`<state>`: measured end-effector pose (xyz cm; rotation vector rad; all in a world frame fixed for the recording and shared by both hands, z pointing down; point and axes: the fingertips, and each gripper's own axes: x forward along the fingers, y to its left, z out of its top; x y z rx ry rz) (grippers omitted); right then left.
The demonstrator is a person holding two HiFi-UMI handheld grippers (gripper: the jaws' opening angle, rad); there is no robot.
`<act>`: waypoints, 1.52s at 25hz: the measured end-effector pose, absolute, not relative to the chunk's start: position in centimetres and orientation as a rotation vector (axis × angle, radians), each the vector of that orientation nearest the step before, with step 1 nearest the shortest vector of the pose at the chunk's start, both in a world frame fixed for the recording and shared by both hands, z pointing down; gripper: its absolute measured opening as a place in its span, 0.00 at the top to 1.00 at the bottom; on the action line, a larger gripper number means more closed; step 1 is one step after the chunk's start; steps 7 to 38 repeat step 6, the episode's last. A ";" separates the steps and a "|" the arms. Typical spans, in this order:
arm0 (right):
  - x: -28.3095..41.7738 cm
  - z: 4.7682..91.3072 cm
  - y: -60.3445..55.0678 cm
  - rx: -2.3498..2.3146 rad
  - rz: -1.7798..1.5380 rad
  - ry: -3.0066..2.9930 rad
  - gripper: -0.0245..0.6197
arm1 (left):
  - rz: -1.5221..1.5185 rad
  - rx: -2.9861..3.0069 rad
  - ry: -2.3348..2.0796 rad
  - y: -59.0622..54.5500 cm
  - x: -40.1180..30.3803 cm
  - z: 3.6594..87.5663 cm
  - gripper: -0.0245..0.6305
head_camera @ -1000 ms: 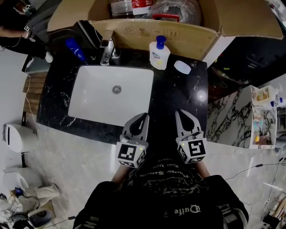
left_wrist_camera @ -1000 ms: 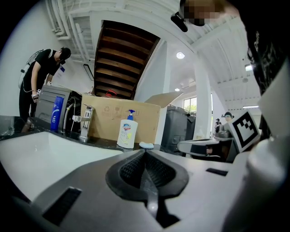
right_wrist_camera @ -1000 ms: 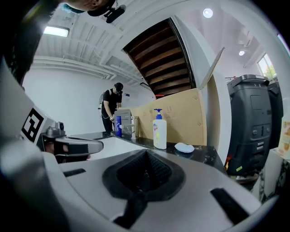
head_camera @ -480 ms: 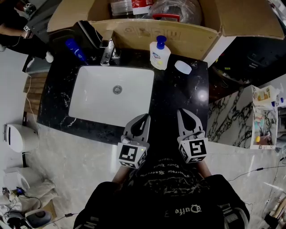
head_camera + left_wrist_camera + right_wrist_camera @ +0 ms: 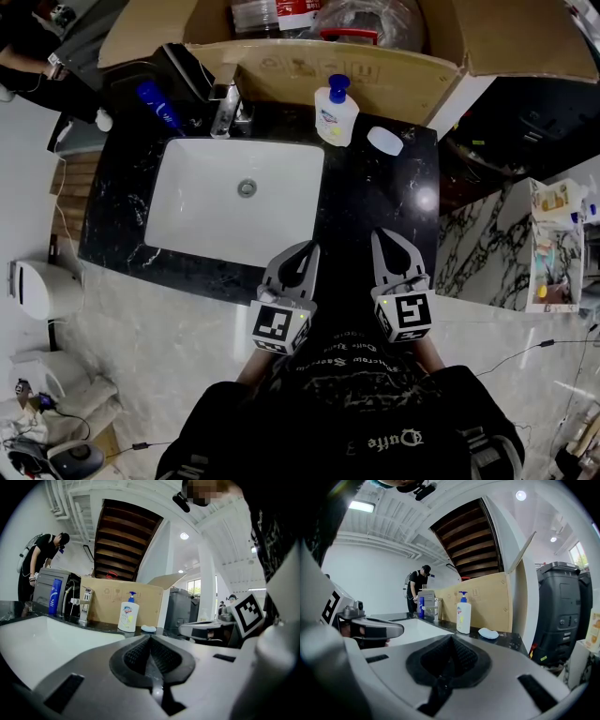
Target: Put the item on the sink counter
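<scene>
A white pump bottle with a blue top [image 5: 335, 112] [image 5: 128, 616] [image 5: 463, 614] stands upright at the back of the black sink counter [image 5: 375, 202], right of the tap [image 5: 225, 108]. A pale blue soap bar [image 5: 382, 141] [image 5: 148, 628] [image 5: 488, 633] lies just right of the bottle. My left gripper [image 5: 309, 248] [image 5: 151, 639] hovers over the counter's front edge, shut with nothing between its jaws. My right gripper [image 5: 382, 237] [image 5: 450, 641] hangs beside it, also shut and empty. Both point toward the back of the counter.
A white basin [image 5: 234, 202] fills the counter's left half. A blue bottle [image 5: 157, 105] stands at the back left. An open cardboard box [image 5: 319, 37] with bottles and plastic sits behind the counter. A person [image 5: 415, 590] bends at the far left. A white bin [image 5: 33, 286] stands on the floor.
</scene>
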<state>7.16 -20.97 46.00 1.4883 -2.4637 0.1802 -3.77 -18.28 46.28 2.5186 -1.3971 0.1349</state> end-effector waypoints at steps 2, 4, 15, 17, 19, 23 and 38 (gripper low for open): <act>7.1 46.2 -20.9 1.485 0.181 -2.458 0.96 | 0.135 2.516 -1.395 -18.3 -3.8 46.3 0.95; 7.0 46.4 -20.9 1.485 0.186 -2.451 0.96 | 0.133 2.516 -1.395 -18.3 -3.8 46.3 0.95; 7.0 46.5 -20.9 1.485 0.191 -2.445 0.96 | 0.130 2.516 -1.395 -18.4 -3.9 46.3 0.95; 7.0 46.5 -20.9 1.485 0.191 -2.445 0.96 | 0.130 2.516 -1.395 -18.4 -3.9 46.3 0.95; 7.0 46.5 -20.9 1.485 0.191 -2.445 0.96 | 0.130 2.516 -1.395 -18.4 -3.9 46.3 0.95; 7.0 46.5 -20.9 1.485 0.191 -2.445 0.96 | 0.130 2.516 -1.395 -18.4 -3.9 46.3 0.95; 7.0 46.5 -20.9 1.485 0.191 -2.445 0.96 | 0.130 2.516 -1.395 -18.4 -3.9 46.3 0.95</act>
